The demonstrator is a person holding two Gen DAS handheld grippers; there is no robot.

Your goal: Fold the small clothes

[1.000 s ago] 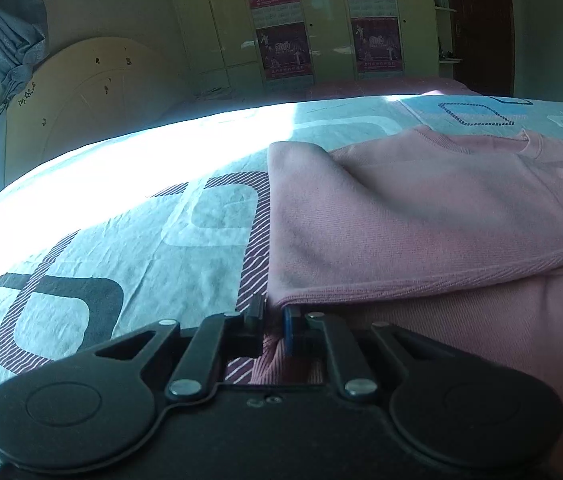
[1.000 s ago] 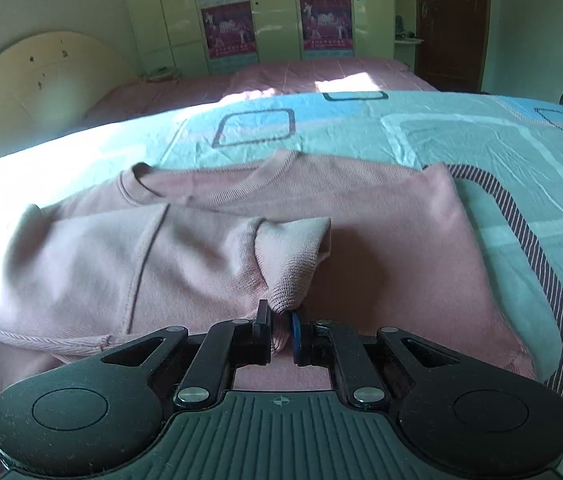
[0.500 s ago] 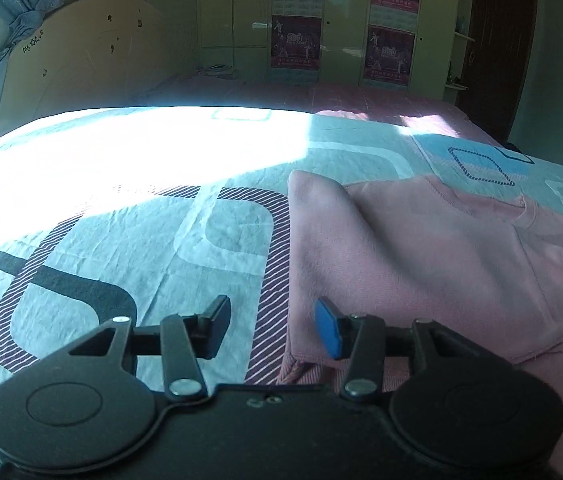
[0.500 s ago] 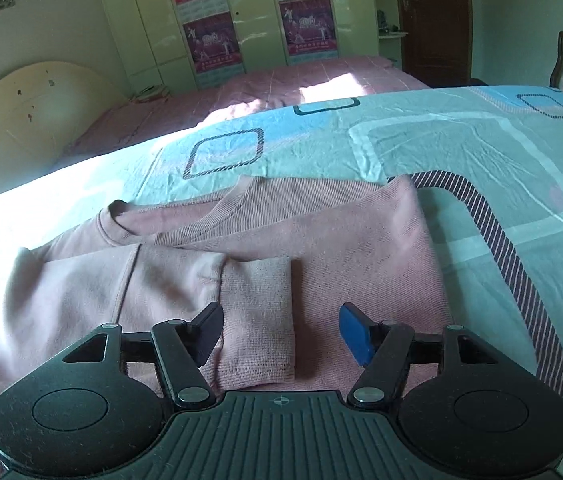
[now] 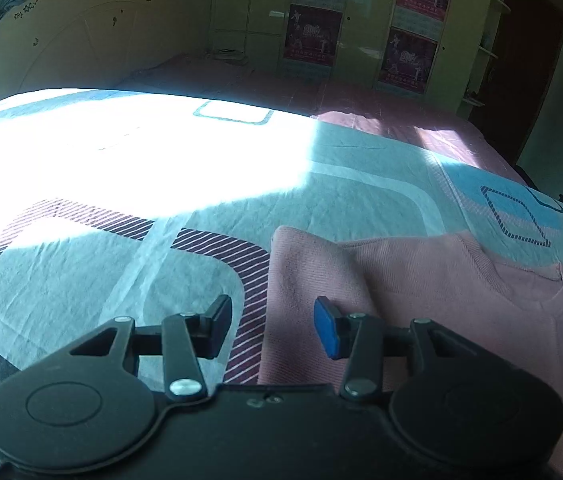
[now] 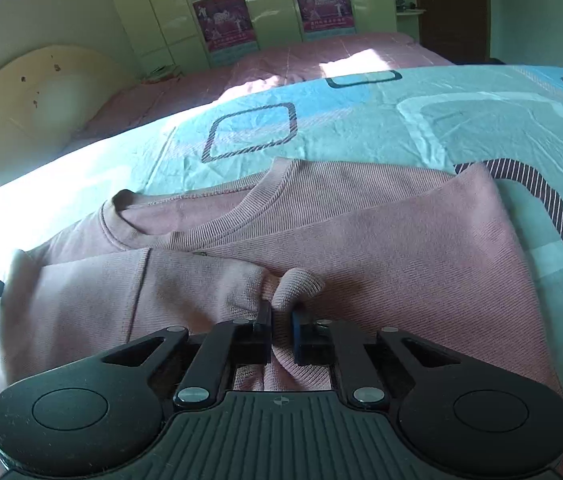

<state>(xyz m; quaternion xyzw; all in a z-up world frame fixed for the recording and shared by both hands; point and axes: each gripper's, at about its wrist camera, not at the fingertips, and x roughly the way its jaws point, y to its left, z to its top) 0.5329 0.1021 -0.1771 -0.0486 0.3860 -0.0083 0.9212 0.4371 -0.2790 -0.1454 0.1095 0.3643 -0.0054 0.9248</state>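
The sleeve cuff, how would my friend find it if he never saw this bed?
Find the big bed sheet with square patterns, then the pink sweater lying flat on it. In its middle, the cuff is the ribbed, bunched-up sleeve end pinched by the right gripper, the only part raised.

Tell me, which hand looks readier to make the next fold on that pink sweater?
The right. Its hand-held gripper is already pinched on the sleeve cuff lying across the pink sweater. The left hand-held gripper is open, holding nothing, over the sweater's edge.
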